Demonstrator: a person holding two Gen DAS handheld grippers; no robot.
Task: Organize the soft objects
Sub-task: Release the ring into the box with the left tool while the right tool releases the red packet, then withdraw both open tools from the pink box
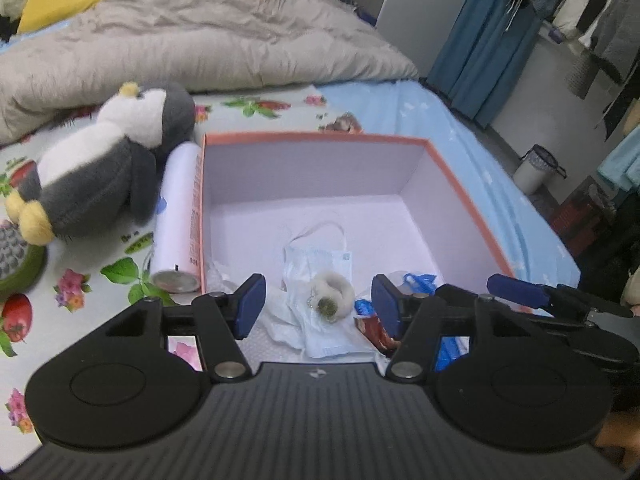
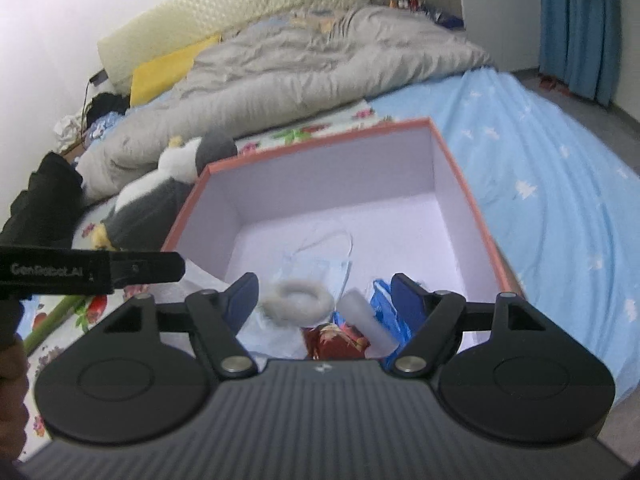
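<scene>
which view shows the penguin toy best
The left wrist view: the penguin toy lies whole on the flowered sheet, left of the box, head, belly and yellow feet all clear. In the right wrist view the box corner and the other gripper hide part of it.

This is a bedroom in a home; a big bed [image 2: 540, 184] has a blue sheet and a puffy grey blanket [image 1: 192, 40] on it; a soft headboard [image 2: 240, 12] stands by the wall; clothes [image 1: 592, 4] hang on a rail beside blue curtains [image 2: 576, 24]; a toy penguin [image 1: 108, 168] lies on the bed.
</scene>
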